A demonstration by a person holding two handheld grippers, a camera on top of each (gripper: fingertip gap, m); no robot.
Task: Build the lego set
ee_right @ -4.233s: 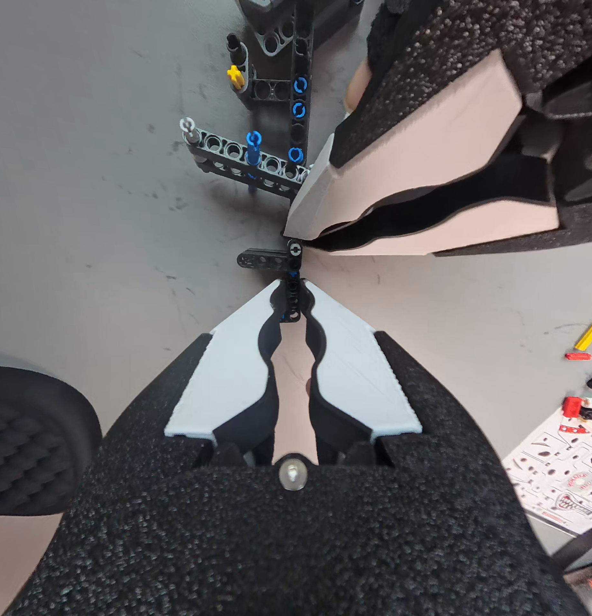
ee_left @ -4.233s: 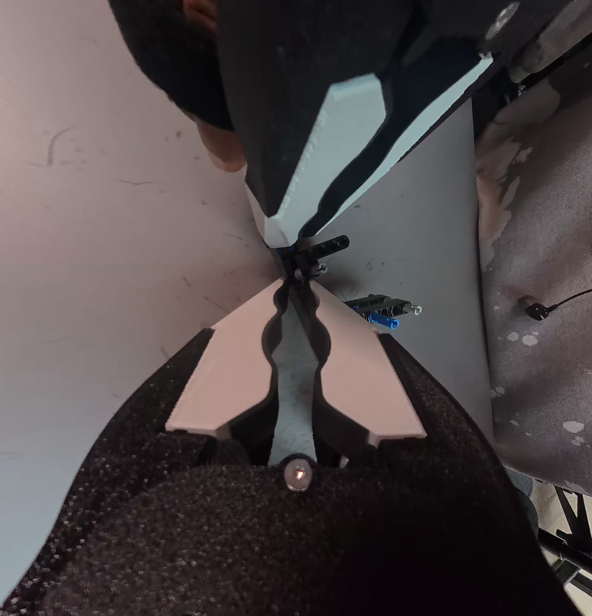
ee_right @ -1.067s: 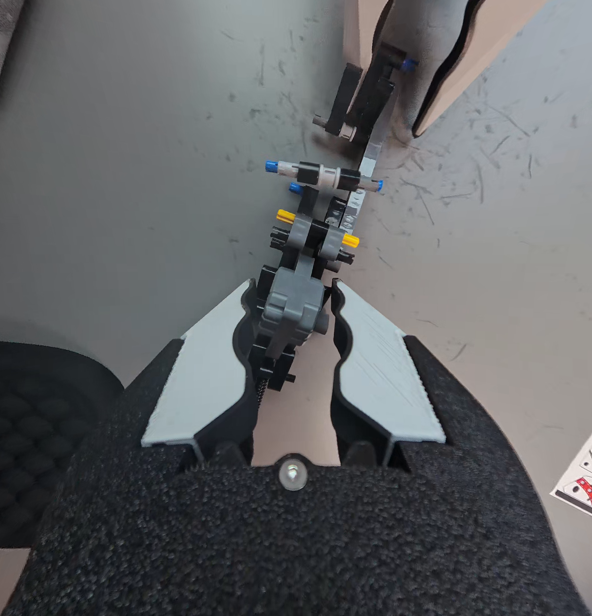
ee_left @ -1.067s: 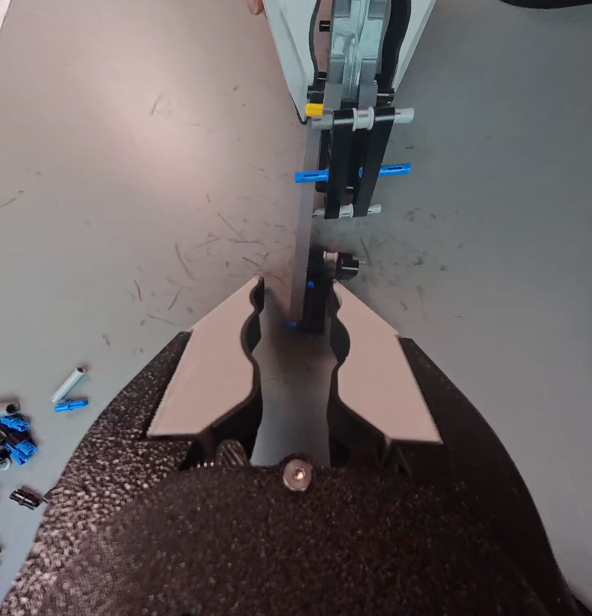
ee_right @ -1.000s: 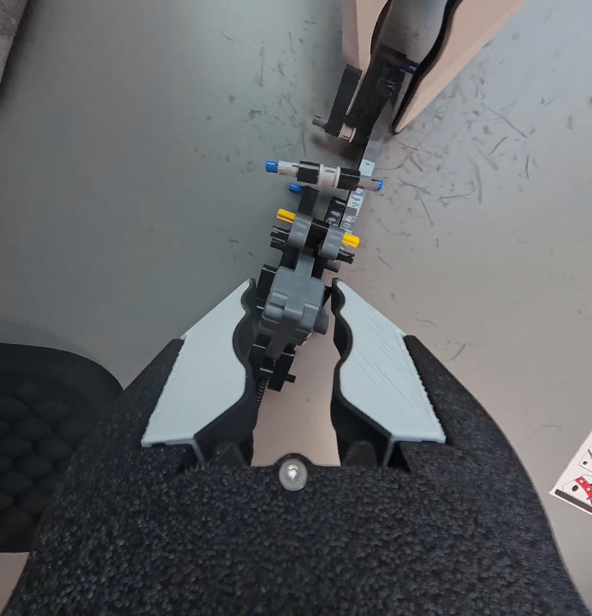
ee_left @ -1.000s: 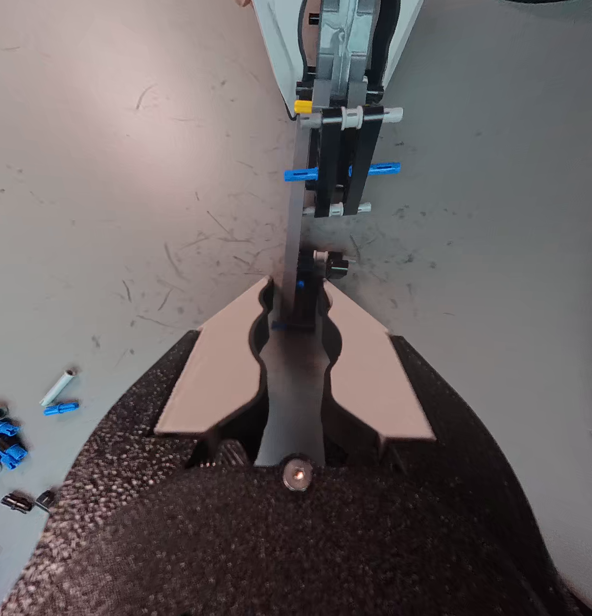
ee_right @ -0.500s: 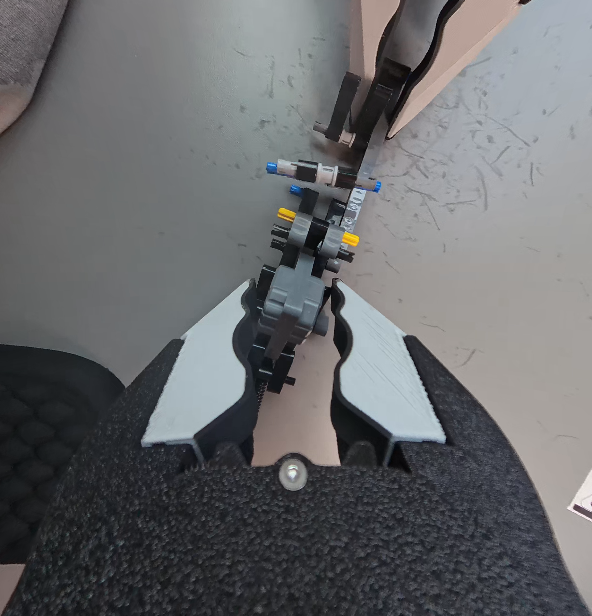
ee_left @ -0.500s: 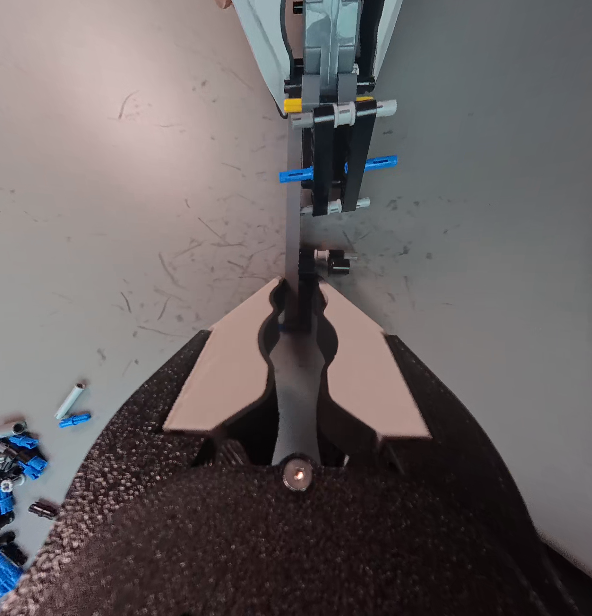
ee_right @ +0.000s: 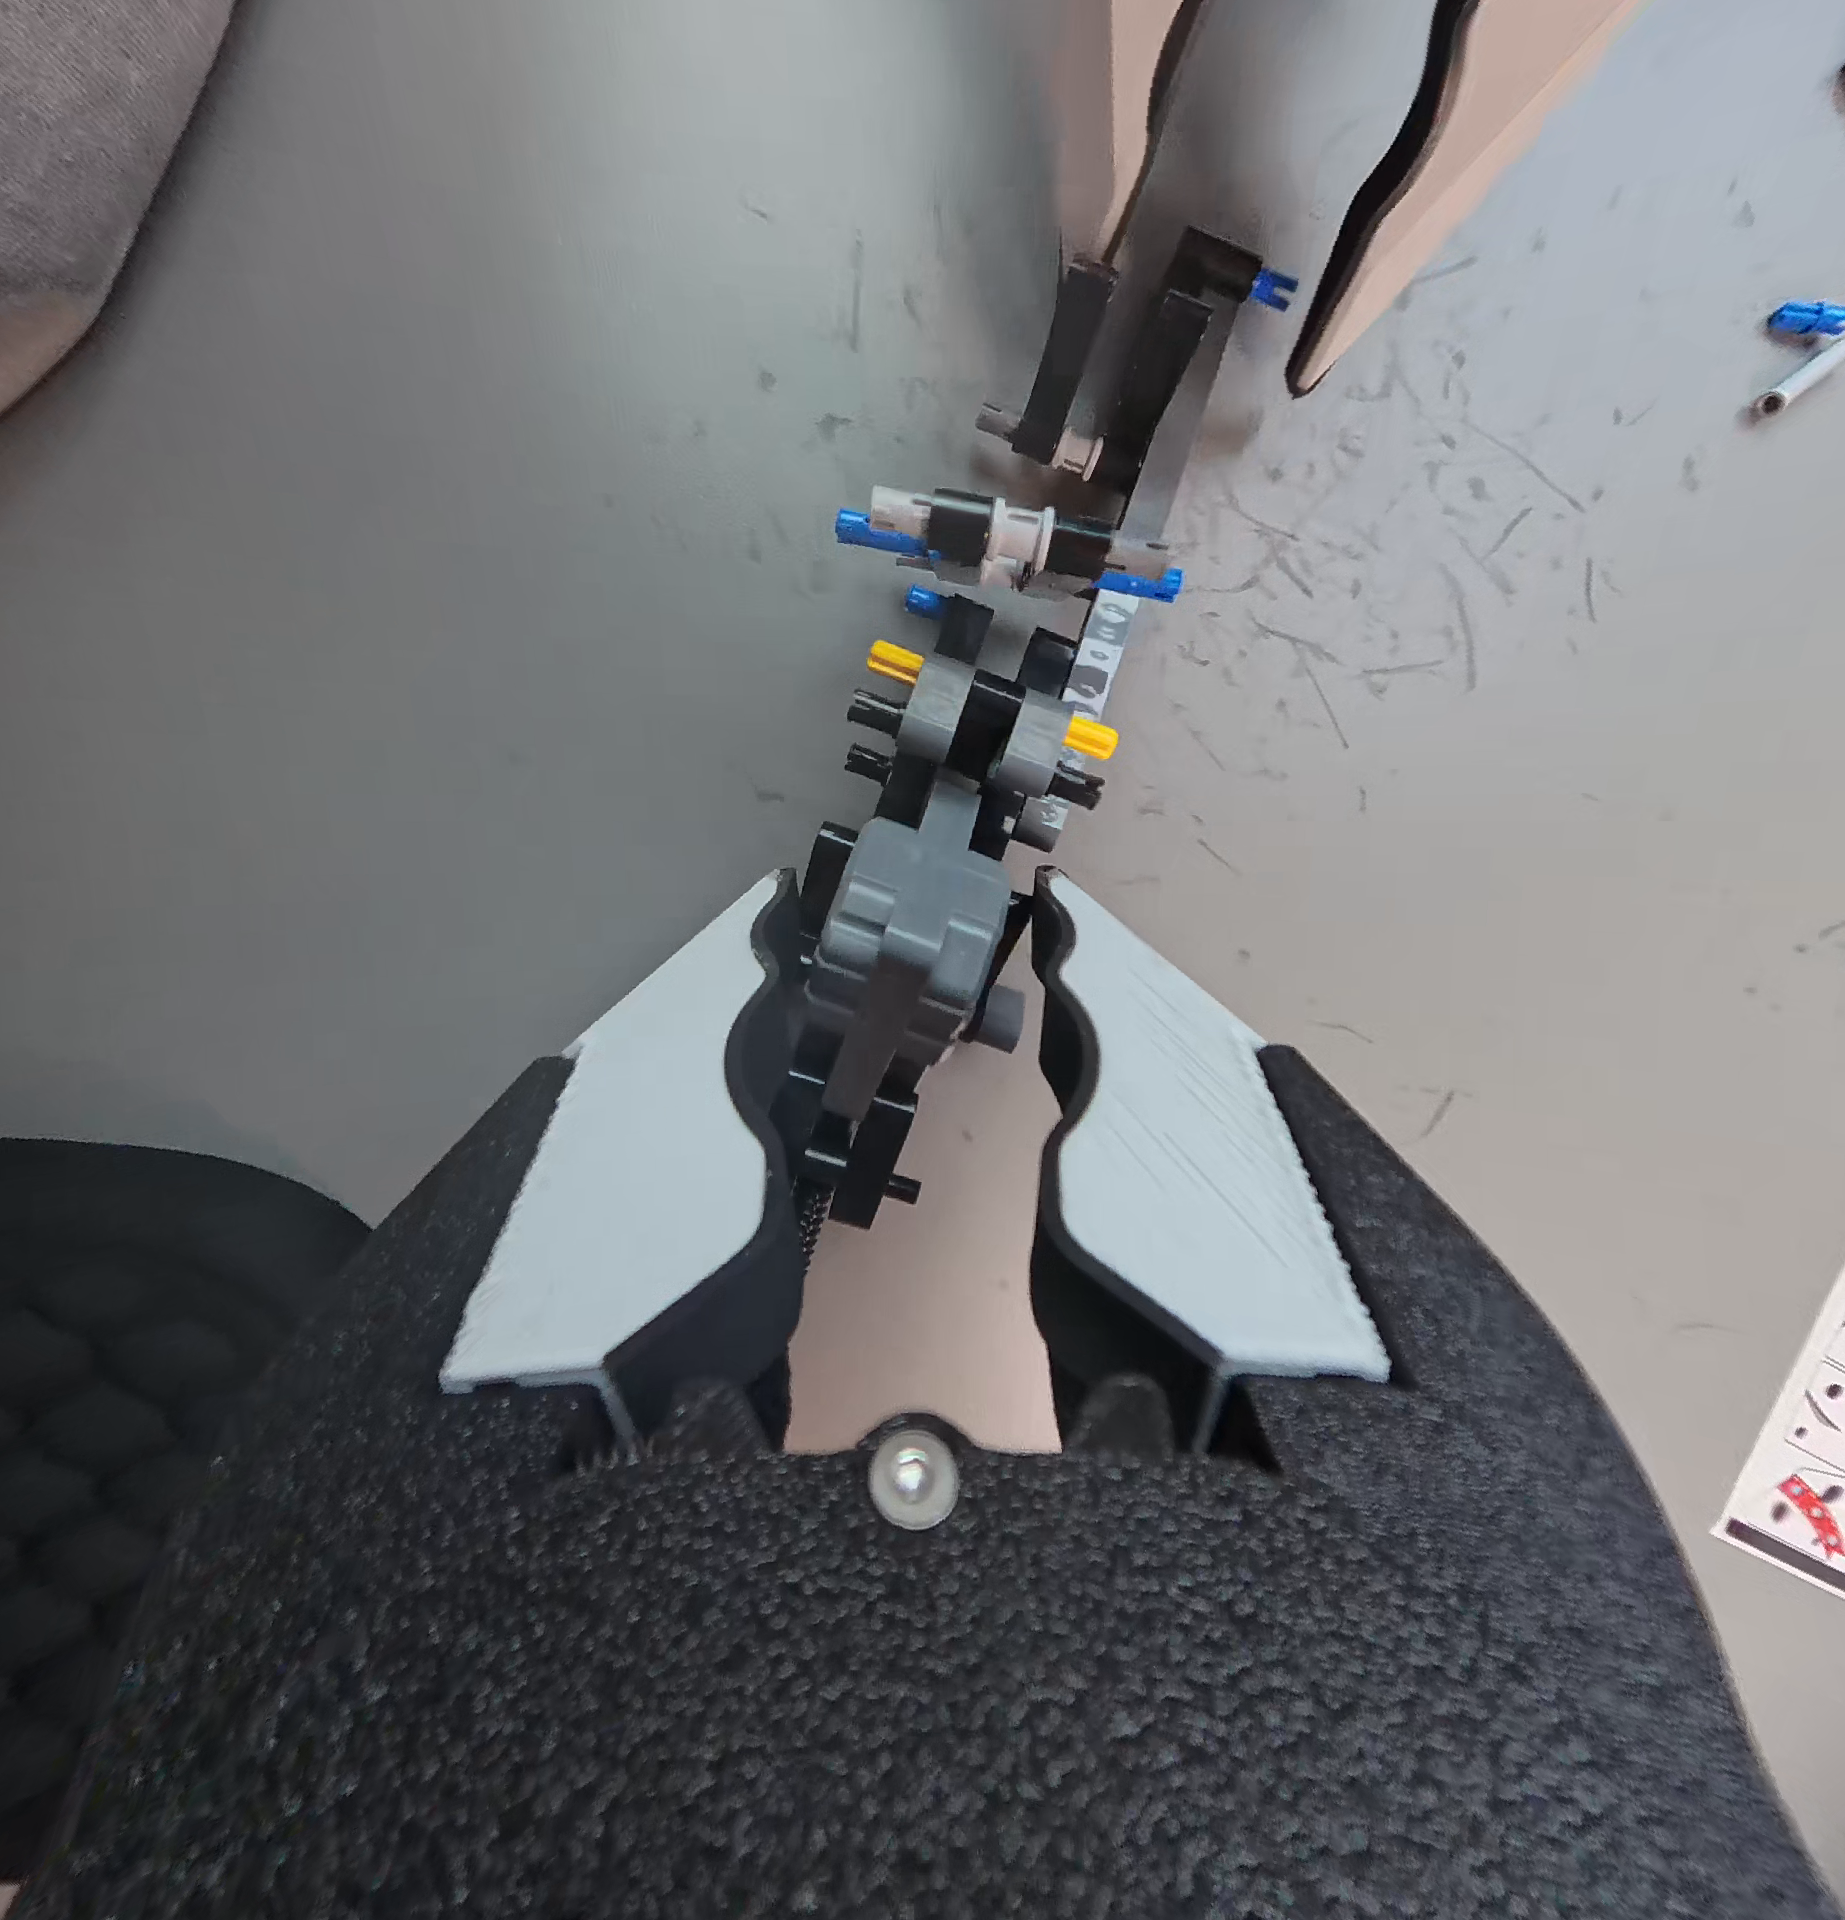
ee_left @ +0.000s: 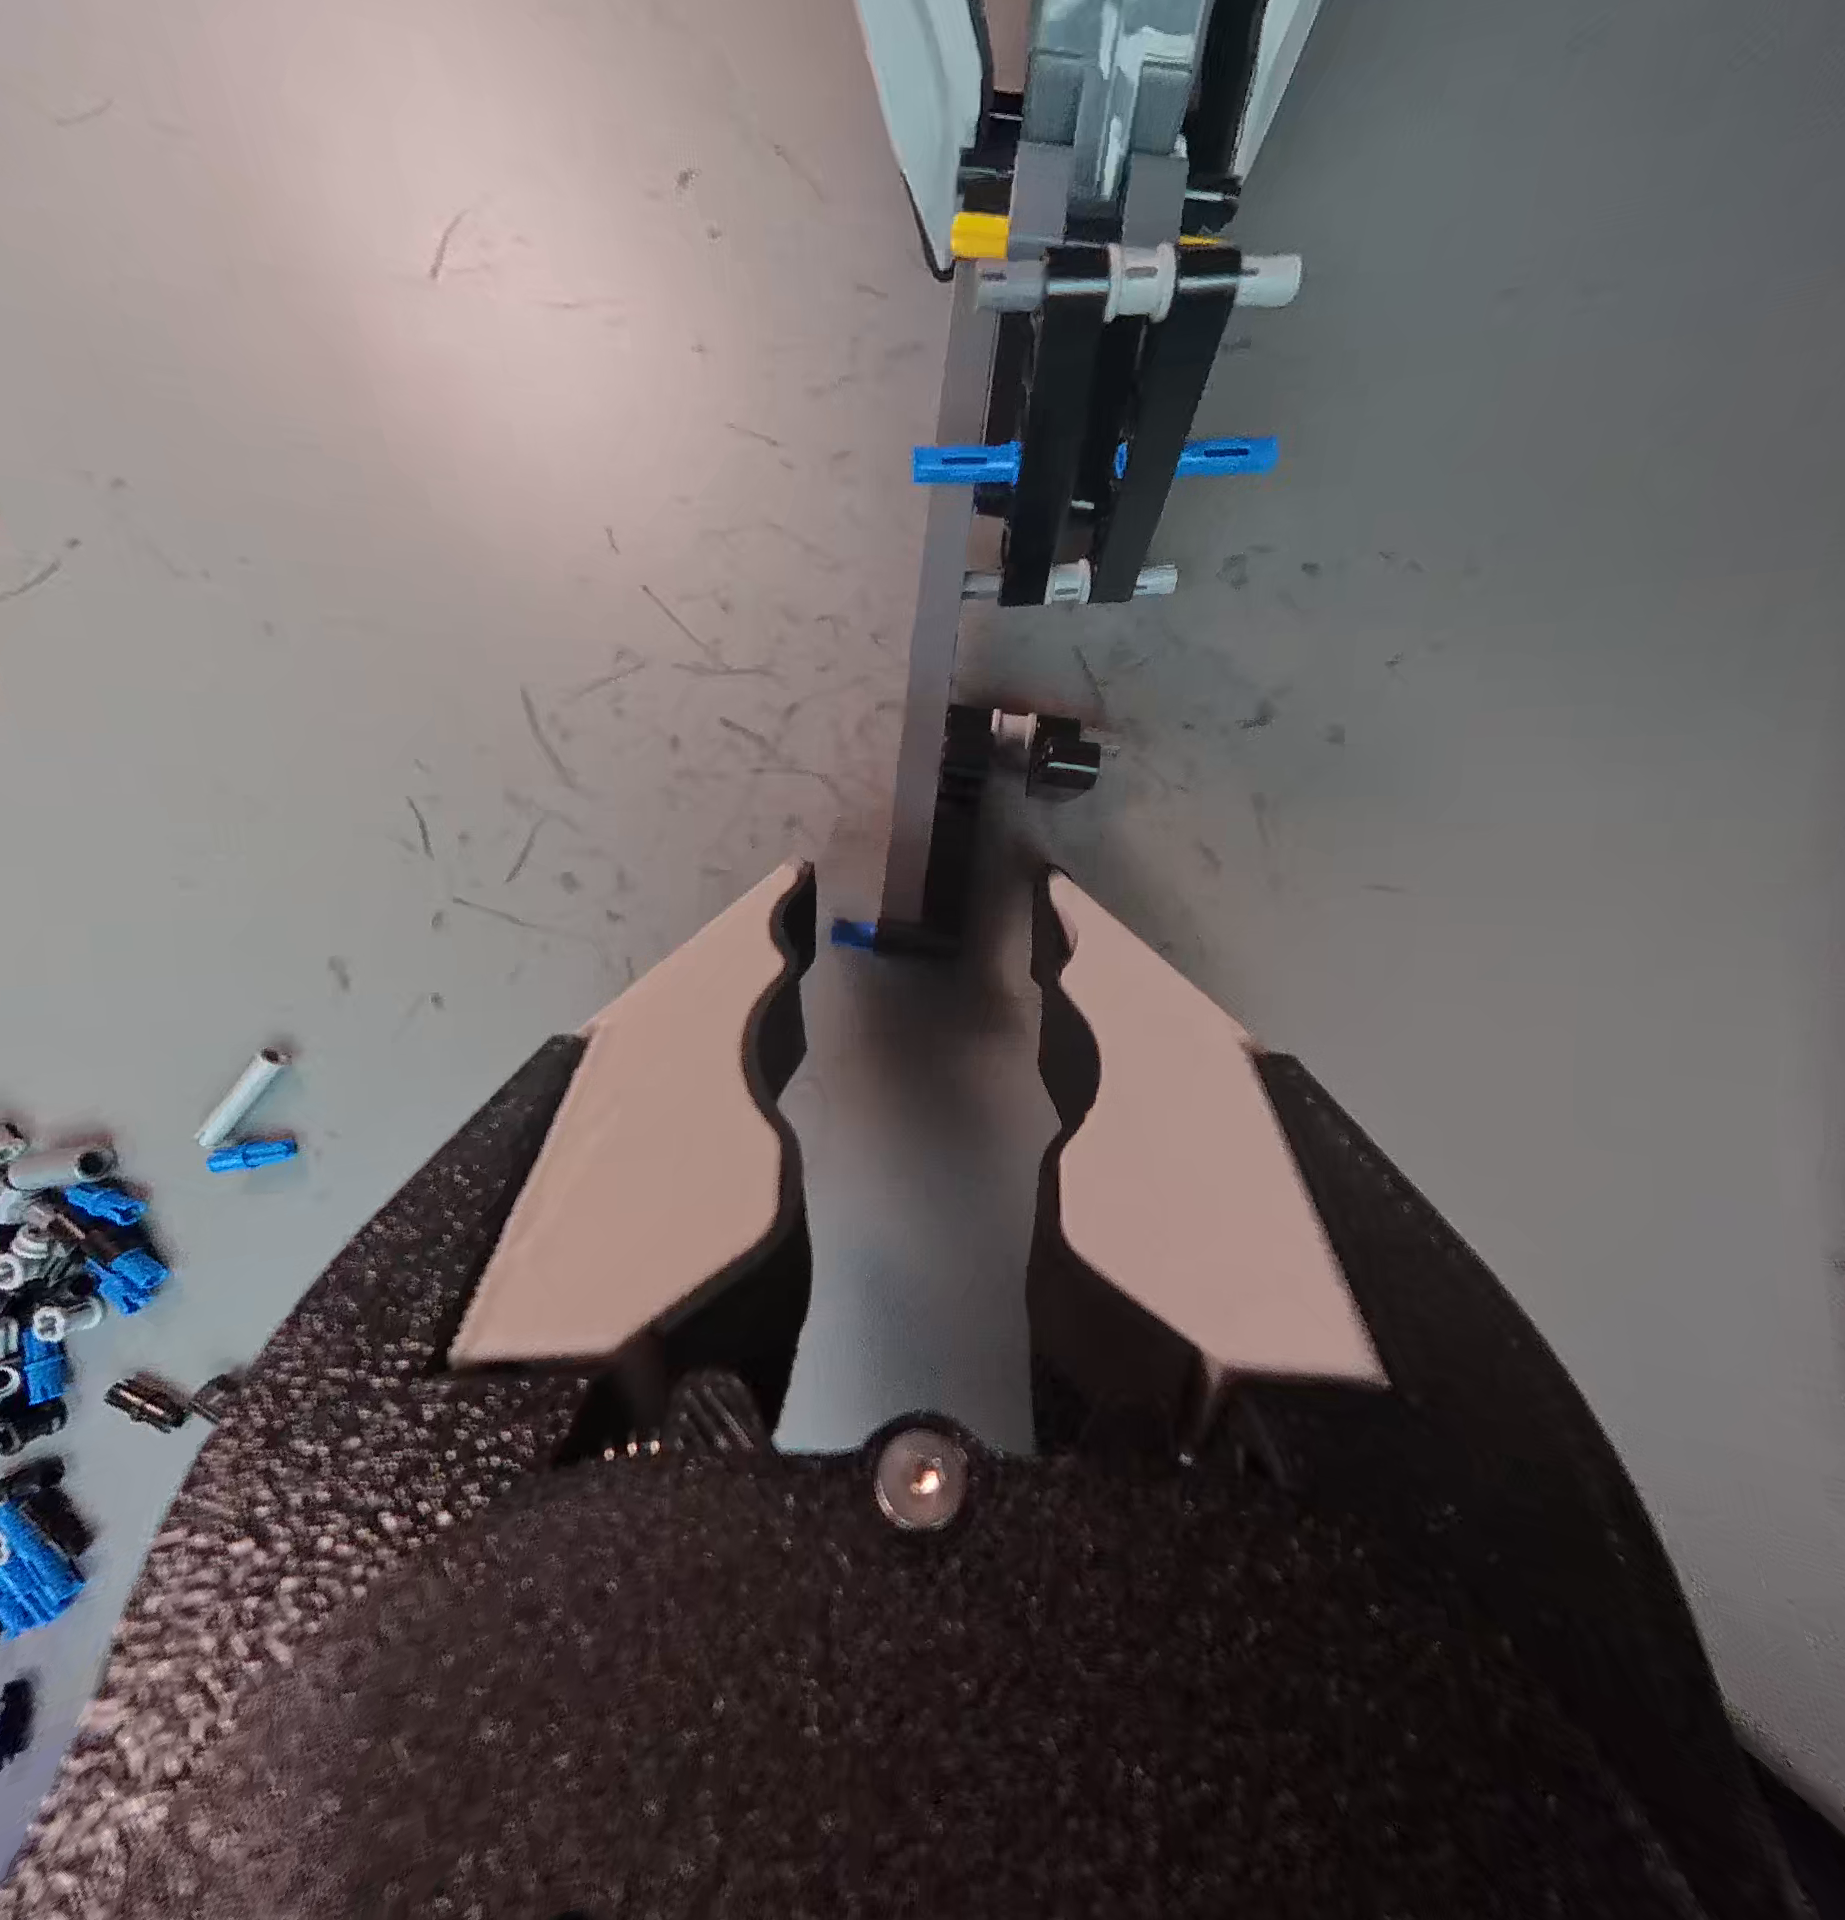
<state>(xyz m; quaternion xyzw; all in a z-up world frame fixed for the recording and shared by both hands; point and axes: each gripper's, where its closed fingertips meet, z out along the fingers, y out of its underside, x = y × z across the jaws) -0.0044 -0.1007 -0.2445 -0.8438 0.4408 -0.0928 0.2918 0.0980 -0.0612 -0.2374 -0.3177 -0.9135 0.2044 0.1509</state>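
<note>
The lego assembly (ee_left: pixel 1063 416) is a long grey beam with black beams, blue pins, grey axles and a yellow pin. It spans between both grippers above the grey table (ee_left: pixel 378 416). My right gripper (ee_right: pixel 913 894), with light blue fingers, is shut on the assembly's dark grey block end (ee_right: pixel 918 935). My left gripper (ee_left: pixel 926 894), with tan fingers, is open. The beam's near end with a blue pin (ee_left: pixel 853 933) sits between its jaws, untouched. The left gripper also shows in the right wrist view (ee_right: pixel 1204 312), and the right gripper in the left wrist view (ee_left: pixel 1089 208).
A pile of small blue, black and grey pins (ee_left: pixel 45 1247) lies at the left, with a light grey tube (ee_left: pixel 243 1096) and a blue pin (ee_left: pixel 251 1153) beside it. An instruction sheet (ee_right: pixel 1822 1455) lies at the right. A black mesh object (ee_right: pixel 66 1351) sits at the lower left. The tips of one gripper are about 12 cm away from the tips of the other.
My left gripper was shut on the beam's end half a second ago and has now opened. The right gripper keeps holding the assembly, which has barely moved.
</note>
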